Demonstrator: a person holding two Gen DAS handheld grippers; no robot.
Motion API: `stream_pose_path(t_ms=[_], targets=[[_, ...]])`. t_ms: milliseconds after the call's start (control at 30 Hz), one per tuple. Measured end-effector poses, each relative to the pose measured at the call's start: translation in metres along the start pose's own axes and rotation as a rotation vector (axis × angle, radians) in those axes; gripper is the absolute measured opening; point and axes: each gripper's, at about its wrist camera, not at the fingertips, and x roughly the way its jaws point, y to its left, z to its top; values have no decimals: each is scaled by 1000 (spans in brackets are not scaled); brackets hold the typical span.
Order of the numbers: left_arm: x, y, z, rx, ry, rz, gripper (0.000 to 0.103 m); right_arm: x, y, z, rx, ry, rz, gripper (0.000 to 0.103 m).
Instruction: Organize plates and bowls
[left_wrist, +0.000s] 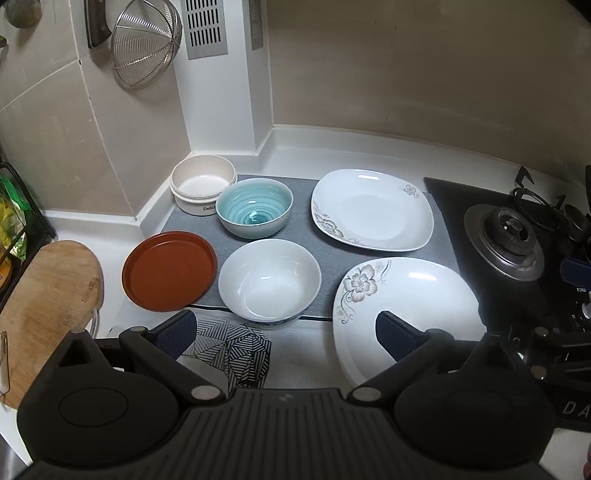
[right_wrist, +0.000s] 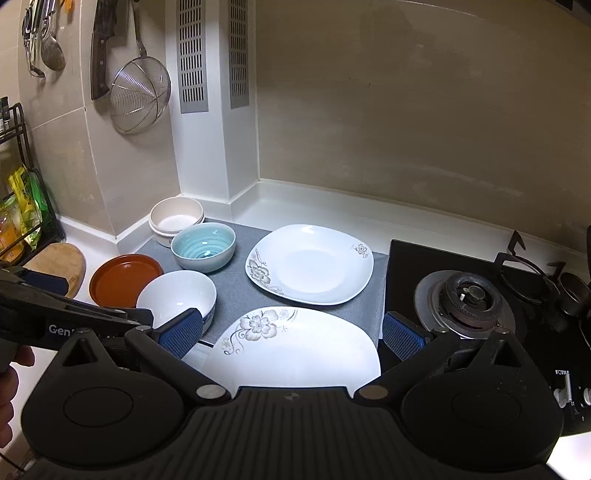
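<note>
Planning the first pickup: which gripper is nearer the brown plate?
Left. The left gripper hovers open just right of the brown plate; the right gripper sits open over the near floral plate.

open left gripper (left_wrist: 286, 334) above, seemingly, white bowl (left_wrist: 269, 280)

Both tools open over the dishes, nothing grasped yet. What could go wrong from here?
1. The near floral plate sticks out past the grey mat toward the counter's front; a push on its near rim could tip or slide it.
2. It also sits close to the stove burner, so the right tool could knock the hob.
3. The white bowl and brown plate almost touch; the left tool grabbing one may shove the other.
</note>
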Motion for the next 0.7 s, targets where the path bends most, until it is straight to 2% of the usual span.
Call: stream_pose_path(t_ms=[467,700], targets=[[-1,-10,-5,3,17,8,103,0,-10,-3,8,16,14,103],[31,-1,-8,-47,60,-20,103,26,-35,-6,48,55,35,103]])
